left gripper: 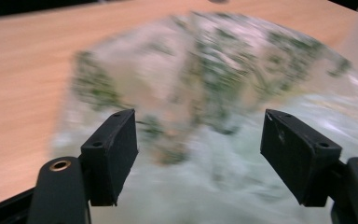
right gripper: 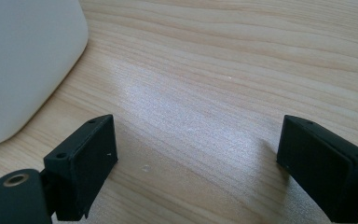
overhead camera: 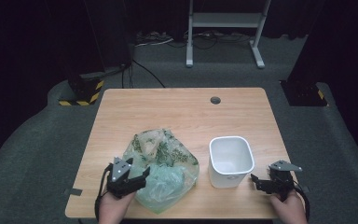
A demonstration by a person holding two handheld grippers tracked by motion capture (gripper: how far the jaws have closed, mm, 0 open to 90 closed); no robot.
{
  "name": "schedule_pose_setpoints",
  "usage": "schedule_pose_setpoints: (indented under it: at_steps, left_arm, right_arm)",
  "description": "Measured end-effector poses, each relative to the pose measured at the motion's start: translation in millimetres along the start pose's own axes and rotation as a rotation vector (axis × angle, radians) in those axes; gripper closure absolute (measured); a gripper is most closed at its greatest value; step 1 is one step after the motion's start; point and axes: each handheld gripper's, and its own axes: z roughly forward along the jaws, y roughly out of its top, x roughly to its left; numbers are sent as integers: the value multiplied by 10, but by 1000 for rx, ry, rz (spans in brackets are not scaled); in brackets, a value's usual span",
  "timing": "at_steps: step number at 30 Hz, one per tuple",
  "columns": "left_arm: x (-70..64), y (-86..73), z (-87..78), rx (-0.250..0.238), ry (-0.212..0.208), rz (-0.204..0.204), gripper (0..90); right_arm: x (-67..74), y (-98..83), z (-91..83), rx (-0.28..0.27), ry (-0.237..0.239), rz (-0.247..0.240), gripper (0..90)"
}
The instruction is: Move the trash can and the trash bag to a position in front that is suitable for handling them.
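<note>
The left gripper [overhead camera: 137, 179] has its jaws standing well apart, with nothing pinched between the pads. In the left gripper view the clear plastic bag [left gripper: 223, 116] with its green leafy print lies straight ahead of the jaws and spreads across the gap between them, blurred, so whether the pads brush the film cannot be told. From the high view the jaw tips sit at the near left edge of the bag [overhead camera: 161, 161], over its crumpled pale-green part; the bag itself lies on the near left half of the wooden table [overhead camera: 182, 114], slumped flat and wrinkled.

The right gripper [overhead camera: 258, 182] also holds its jaws wide apart, empty, with bare table top [right gripper: 223, 93] between the pads. It rests low at the near right edge of the table, pointing toward the white bin [overhead camera: 230, 161], whose rounded wall [right gripper: 23, 65] shows just beyond its left jaw, near but apart from it.

The bin stands upright and open-topped just to the right of the bag, a narrow strip of wood between them. Farther back the table has a small round cable hole [overhead camera: 215, 100].
</note>
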Motion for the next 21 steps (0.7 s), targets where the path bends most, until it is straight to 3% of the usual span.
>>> schedule_pose_setpoints:
  at_steps: [1,2,6,9,14,21]
  left_arm:
    - [0,0,0,0,0,0,253]
    - [155,-43,-27,10,38,-18,248]
    - [426,-221,-62,38,106,-34,239]
    - [526,-315,-84,58,111,-52,215]
    - [747,-601,-102,123,124,-107,205]
    - [849,-752,-37,178,103,-138,185]
  right_arm:
    - [0,0,0,0,0,0,115]
    - [3,-5,-5,-1,13,-11,117]
    - [13,-9,-15,-7,6,-26,131]
    - [21,-14,-24,-12,1,-33,138]
    - [21,30,-90,-43,0,-17,141]
    - [54,281,-196,-130,13,-31,140]
